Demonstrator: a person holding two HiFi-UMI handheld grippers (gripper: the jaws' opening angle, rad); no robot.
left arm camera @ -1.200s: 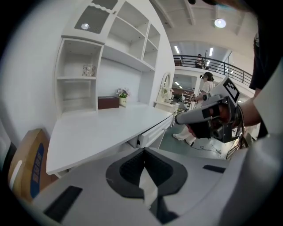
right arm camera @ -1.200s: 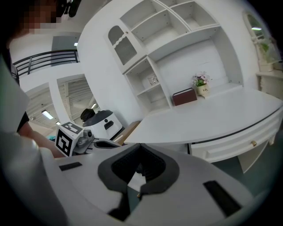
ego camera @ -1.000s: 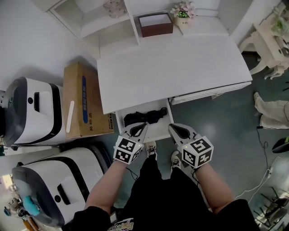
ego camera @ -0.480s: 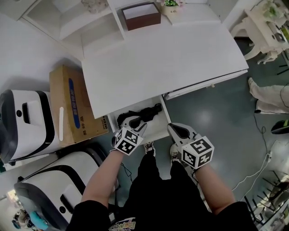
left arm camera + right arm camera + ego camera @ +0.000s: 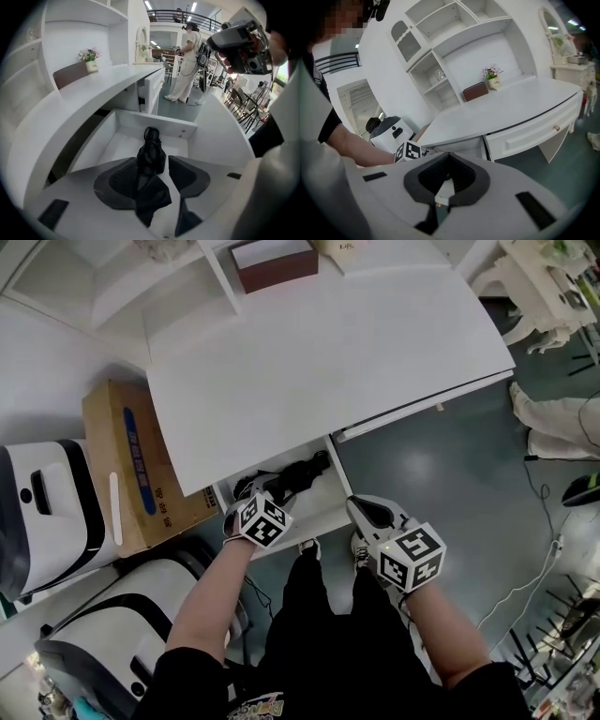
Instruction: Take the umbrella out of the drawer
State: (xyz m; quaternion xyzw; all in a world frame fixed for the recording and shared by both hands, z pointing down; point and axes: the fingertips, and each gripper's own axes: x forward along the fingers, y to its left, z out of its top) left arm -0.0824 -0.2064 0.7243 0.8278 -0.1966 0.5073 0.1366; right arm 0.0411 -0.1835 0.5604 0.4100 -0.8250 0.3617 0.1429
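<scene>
Drawer (image 5: 317,510) is standing open; umbrella (image 5: 151,157) is lying inside, not yet lifted. Left gripper (image 5: 165,174), jaws just opening, is straddling it ungripped. Right gripper (image 5: 444,186) is hanging clenched, empty.

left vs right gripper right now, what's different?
Jaws: left gripper open, just been opening, umbrella between them; right gripper shut, empty. Place: left gripper down in the open drawer; right gripper outside it. Both white, hand-held.

No legible txt; cardboard box (image 5: 141,465) print blurred.
</scene>
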